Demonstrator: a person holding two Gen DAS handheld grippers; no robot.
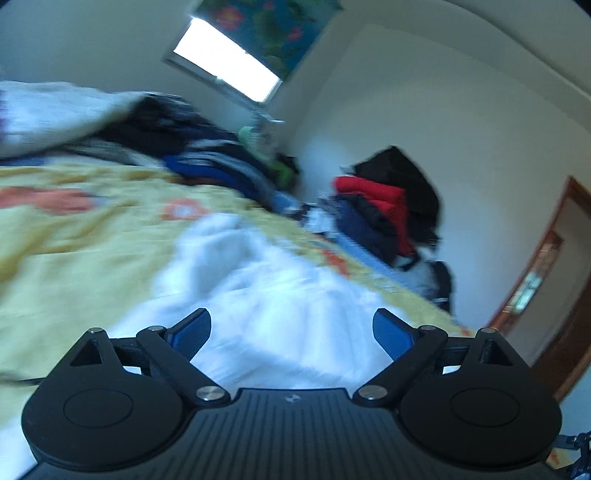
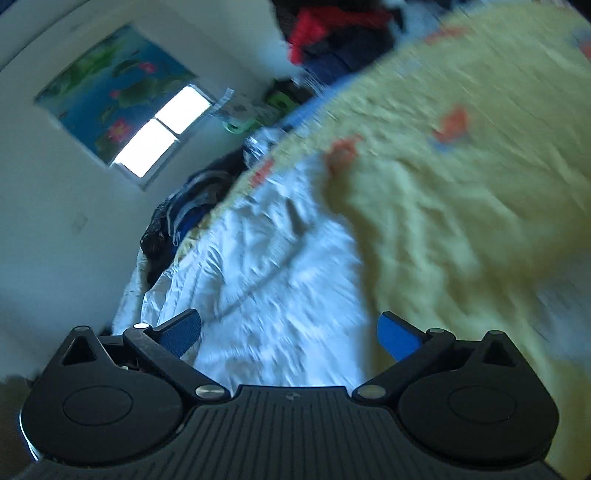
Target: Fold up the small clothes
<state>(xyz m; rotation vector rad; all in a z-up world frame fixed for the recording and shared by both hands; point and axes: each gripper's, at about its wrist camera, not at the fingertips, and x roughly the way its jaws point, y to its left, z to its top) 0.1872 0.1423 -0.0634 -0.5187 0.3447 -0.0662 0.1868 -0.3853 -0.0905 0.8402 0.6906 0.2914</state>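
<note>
Our left gripper (image 1: 291, 334) and right gripper (image 2: 290, 334) both have their blue fingers spread wide, holding nothing. Right past them lies the white cloth (image 1: 273, 295), crumpled on the yellow blanket (image 1: 74, 236). We think we should each pinch one corner, then pull it flat. Everything looks blurry, so the edges are hard to find. Far off sits a clothes pile (image 1: 384, 210); near us the blanket gives room.

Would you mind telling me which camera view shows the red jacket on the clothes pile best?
The left wrist view: the red jacket lies whole on the pile by the wall, under a black garment. The right wrist view catches only a blurred part of it at the top edge.
</note>
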